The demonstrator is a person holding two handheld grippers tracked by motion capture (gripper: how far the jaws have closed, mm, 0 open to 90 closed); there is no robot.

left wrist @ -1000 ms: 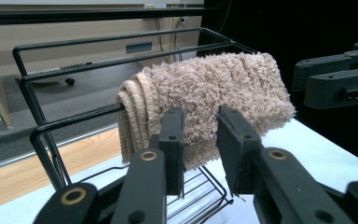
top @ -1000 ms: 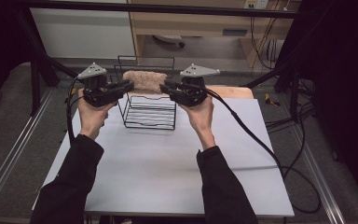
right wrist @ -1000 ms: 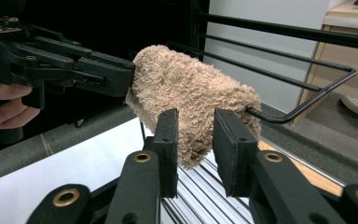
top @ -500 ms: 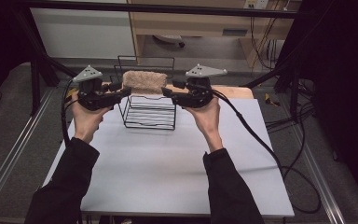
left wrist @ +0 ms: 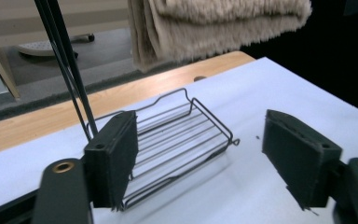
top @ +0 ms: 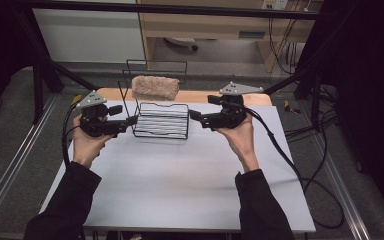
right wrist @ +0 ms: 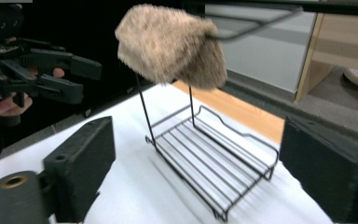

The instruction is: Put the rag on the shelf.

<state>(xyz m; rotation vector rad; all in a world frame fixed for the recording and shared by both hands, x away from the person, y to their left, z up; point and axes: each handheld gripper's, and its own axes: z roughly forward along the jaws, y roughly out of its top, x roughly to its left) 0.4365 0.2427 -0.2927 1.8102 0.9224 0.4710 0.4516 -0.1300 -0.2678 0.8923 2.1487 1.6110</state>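
Towel (top: 155, 87) draped over top bar of wire rack (top: 161, 121), at far edge of worktop (top: 180, 185). Hanging looks done, folded and settled; what's left, I judge, is only to pull clear. My left hand-held gripper (top: 130, 121) released, jaws wide apart, level, tips just beside rack's left side, aimed inward. My right hand-held gripper (top: 194, 115) also released, jaws spread, tips near rack's right side, pointing left. Both forearms stretched forward, wrists straight, hands flanking rack, nothing held.
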